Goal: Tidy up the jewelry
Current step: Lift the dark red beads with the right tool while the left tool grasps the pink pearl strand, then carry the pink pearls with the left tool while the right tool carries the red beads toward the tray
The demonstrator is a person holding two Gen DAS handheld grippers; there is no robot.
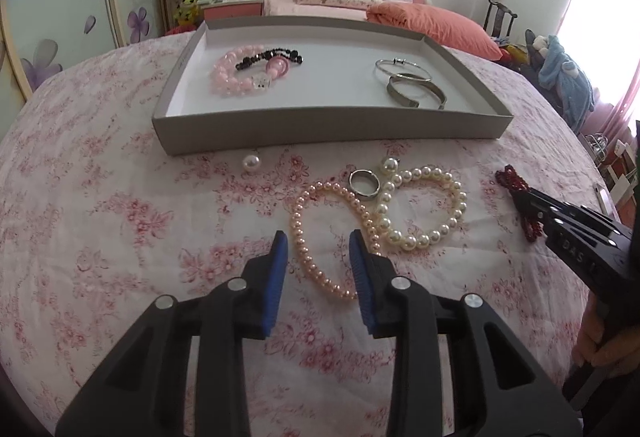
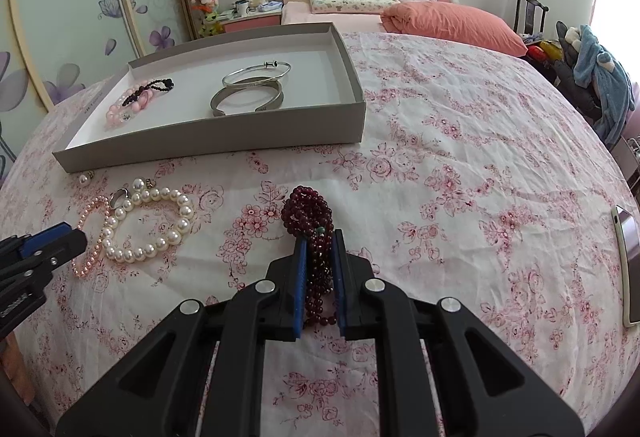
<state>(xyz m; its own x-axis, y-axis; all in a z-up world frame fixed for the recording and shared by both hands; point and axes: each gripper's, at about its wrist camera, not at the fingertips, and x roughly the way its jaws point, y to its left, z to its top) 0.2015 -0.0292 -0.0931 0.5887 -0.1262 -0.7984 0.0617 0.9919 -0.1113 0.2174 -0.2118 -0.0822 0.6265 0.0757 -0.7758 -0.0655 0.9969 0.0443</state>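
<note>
A round desk covered with a pink floral cloth [image 2: 440,157] carries a shallow grey cardboard tray [image 1: 320,125] and loose jewelry in front of it. The right gripper [image 2: 319,237] has its jaws closed on a coiled dark red bead strand [image 2: 308,209], whose far loops lie on the cloth while the near beads sit pinched between the blue pads. The left gripper [image 1: 318,241] hovers with its jaws partly open over a pink pearl strand [image 1: 316,237]; part of the strand lies between the fingers, but the pads do not press on it. Just beside that strand lie a white pearl bracelet [image 1: 424,209] and a silver ring [image 1: 365,183] that touches both. Two loose pearl pieces [image 1: 251,162] rest near the tray's front wall. Inside the tray, a pink bead bracelet [image 1: 236,75] and a black bead bracelet [image 1: 268,57] lie together at the left, and two silver bangles [image 1: 412,85] overlap at the right. A phone [image 2: 628,265] lies at the desk's right edge.
</note>
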